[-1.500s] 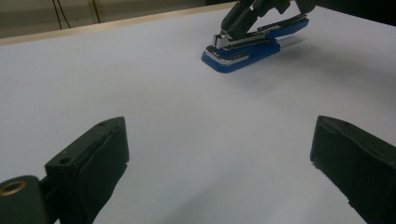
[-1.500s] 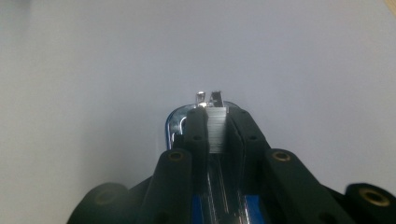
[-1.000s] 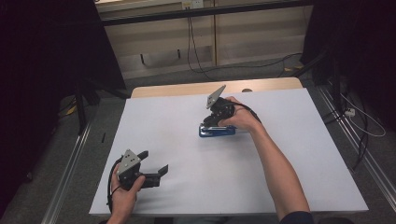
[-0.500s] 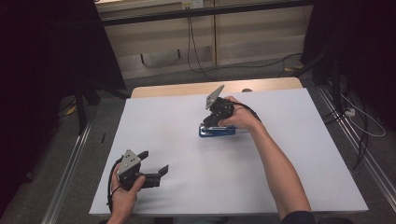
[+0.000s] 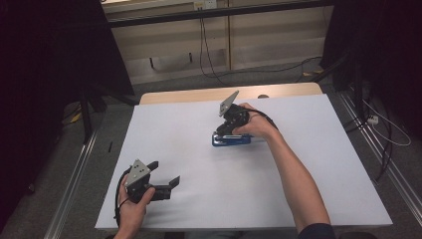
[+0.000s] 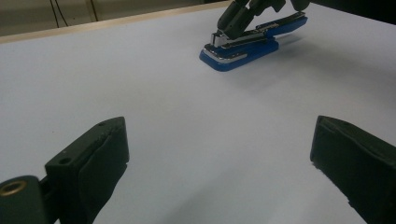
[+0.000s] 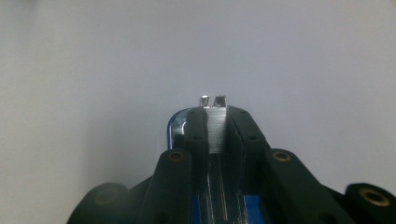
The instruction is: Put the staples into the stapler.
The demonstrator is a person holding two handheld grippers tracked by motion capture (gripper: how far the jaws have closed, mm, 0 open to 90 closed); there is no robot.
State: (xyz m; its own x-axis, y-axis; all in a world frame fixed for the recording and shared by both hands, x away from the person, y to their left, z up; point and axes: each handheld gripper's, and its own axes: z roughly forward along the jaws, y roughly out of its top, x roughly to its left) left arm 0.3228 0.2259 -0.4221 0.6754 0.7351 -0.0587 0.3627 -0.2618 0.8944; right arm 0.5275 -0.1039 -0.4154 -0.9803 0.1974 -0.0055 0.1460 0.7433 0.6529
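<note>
Blue stapler [image 5: 231, 139] lies near the middle of the white table [image 5: 318, 174], its long axis running left to right. The right gripper [image 5: 230, 130] is closed along its metal top; the left gripper [image 5: 164, 175], wide open and empty, waits well apart near the front edge.

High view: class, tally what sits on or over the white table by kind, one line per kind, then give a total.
Stapler: 1
Grippers: 2, the left gripper and the right gripper
Total: 3
</note>
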